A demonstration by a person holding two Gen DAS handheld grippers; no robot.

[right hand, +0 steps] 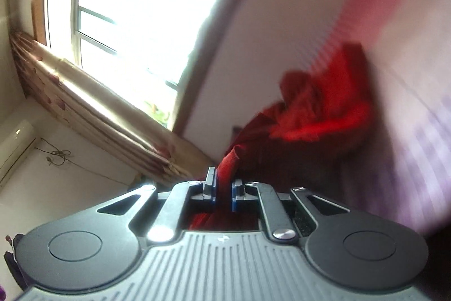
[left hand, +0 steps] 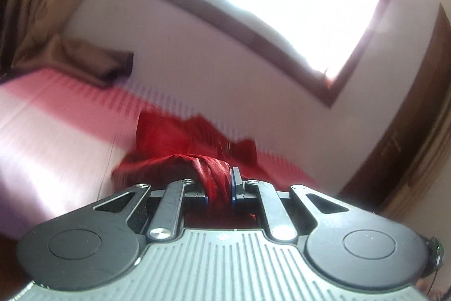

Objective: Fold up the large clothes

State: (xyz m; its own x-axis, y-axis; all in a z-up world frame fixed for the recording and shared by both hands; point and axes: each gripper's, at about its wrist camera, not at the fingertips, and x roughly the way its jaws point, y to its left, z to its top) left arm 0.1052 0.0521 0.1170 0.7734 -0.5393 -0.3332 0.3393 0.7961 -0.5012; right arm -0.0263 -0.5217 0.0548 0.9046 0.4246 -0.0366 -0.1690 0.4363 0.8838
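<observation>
Red satiny fabric (left hand: 217, 174) is bunched between your left tongs (left hand: 221, 192), and the blue pads are pinched tight on a twisted rope of it. Same story on the other side: your right tongs (right hand: 224, 195) are clamped on a thin fold of the red garment (right hand: 229, 162), with the rest trailing away in a crumpled heap toward the pink striped bed sheet (right hand: 394, 4). So both grips are on, the cloth is partly raised, and its bulk seems to lie on the bed (left hand: 56, 114) ahead of you.

Now the step looks like lifting and spreading it. Do it well: keep both pinches firm, because this shiny cloth looks slippery and a bunched hold can slide out. Draw your two hands apart so the stretch between them goes taut and flat, and only then carry it. You're holding gathered wads, not clean corners, as far as these blurred views tell, so expect the edge to hang uneven; give it a shake if it stays roped.

Room check. On the left view the bed runs wide and bare to the left of the heap, good space to lay the garment out. Straight ahead a pale wall (left hand: 225, 61) rises under a bright window with a dark wooden frame (left hand: 282, 47), and a beige curtain (right hand: 112, 114) hangs close on the right side, so keep the swing short of those.
</observation>
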